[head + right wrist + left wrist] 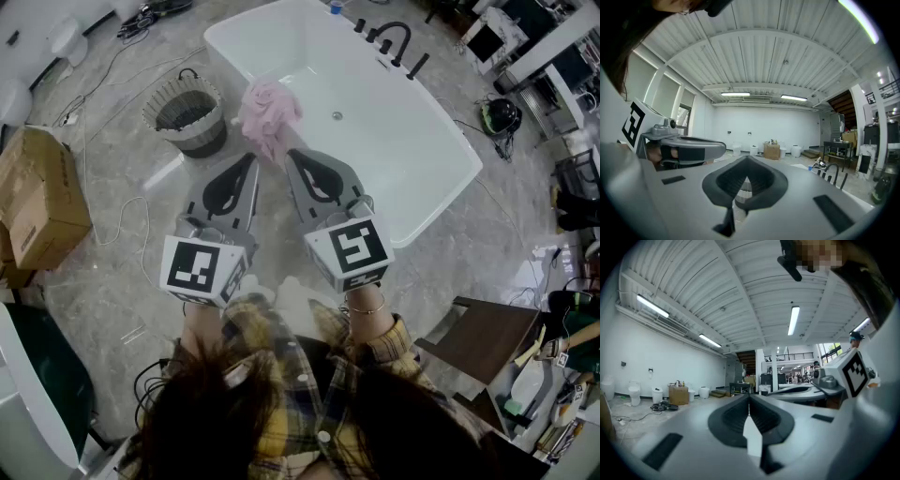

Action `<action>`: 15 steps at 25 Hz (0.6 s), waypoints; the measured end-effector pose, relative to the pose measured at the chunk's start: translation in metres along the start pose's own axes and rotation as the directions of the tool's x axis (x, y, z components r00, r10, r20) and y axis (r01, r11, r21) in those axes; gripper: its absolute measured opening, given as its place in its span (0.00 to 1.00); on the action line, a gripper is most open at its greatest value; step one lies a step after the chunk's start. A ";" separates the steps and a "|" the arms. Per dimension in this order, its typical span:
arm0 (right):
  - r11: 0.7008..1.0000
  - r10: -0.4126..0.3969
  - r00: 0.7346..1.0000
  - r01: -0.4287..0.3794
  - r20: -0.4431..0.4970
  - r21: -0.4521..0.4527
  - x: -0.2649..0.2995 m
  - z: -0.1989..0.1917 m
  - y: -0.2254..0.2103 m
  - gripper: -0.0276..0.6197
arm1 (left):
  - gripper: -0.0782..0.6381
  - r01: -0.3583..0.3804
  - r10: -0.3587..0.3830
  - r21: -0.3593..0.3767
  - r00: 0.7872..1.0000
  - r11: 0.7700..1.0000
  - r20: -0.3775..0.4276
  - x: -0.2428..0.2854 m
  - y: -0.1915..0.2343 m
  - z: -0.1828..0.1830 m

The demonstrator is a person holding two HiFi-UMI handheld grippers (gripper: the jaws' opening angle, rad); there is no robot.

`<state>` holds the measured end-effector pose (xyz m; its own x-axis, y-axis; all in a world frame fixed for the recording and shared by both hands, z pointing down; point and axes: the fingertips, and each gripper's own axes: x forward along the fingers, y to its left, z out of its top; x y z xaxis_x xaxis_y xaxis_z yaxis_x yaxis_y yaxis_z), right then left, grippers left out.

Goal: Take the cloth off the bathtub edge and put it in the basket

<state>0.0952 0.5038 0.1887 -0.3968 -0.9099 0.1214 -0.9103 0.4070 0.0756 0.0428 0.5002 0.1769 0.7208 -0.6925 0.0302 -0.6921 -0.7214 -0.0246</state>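
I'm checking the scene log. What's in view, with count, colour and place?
glossy white oval bathtub: one, white, upper centre of the head view
fluffy pink cloth: one, pink, draped on the bathtub's left edge
grey woven basket: one, grey, on the floor left of the bathtub
black metal faucet: one, black, on the bathtub's far rim
brown cardboard box: one, brown, floor at far left
left gripper: one, grey, jaws shut, empty, near the cloth
right gripper: one, grey, jaws shut, empty, near the cloth

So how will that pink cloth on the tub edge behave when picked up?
The pink cloth looks bunched and fluffy, so it is probably floppy and light. Sitting on the smooth bathtub rim, it may slide if pushed.
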 end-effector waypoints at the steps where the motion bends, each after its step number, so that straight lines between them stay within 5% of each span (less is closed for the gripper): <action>1: 1.000 0.001 1.000 -0.001 0.005 -0.001 0.000 0.002 -0.002 0.07 | 0.13 0.002 -0.002 0.002 1.000 1.000 0.001 0.002 -0.001 0.001; 15: 0.998 0.054 0.998 -0.055 0.017 0.026 -0.008 -0.006 -0.006 0.07 | 0.13 -0.056 0.056 0.011 0.998 0.998 0.004 0.000 -0.004 0.002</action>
<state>0.1044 0.5091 0.1931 -0.4477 -0.8876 0.1082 -0.8899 0.4541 0.0435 0.0463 0.5031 0.1752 0.6808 -0.7320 0.0252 -0.7311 -0.6813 -0.0371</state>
